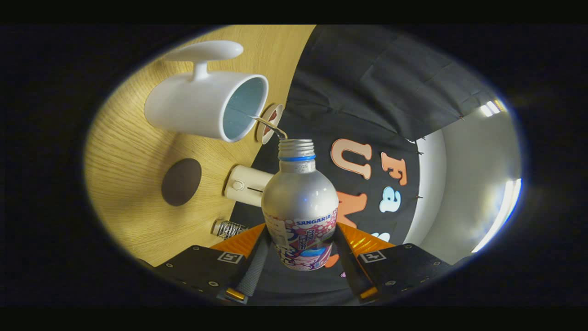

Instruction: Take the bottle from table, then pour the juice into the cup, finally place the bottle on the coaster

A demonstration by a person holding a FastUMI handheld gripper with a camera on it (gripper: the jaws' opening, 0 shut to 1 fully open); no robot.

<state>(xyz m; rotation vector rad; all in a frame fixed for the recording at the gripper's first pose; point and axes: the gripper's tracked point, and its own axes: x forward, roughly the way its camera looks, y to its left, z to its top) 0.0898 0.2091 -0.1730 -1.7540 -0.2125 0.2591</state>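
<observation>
A silver bottle [299, 197] with a printed label is clamped between my two fingers, and my gripper [301, 241] is shut on its lower body. The whole view is rolled sideways, so the bottle is tipped with its open threaded neck toward the white cup [202, 103]. A thin stream of juice [271, 126] arcs from the bottle's mouth to the cup's rim. The cup stands on the wooden table [128, 151], its handle on the side away from the bottle. A dark round coaster [181, 181] lies on the table beside the cup.
A small white-and-red disc [270, 123] lies just past the cup's mouth near the table's edge. A white cylindrical object [247, 185] and a ribbed silver cap [228, 228] rest on the table close to my fingers. The booth's black cloth wall hangs behind the bottle.
</observation>
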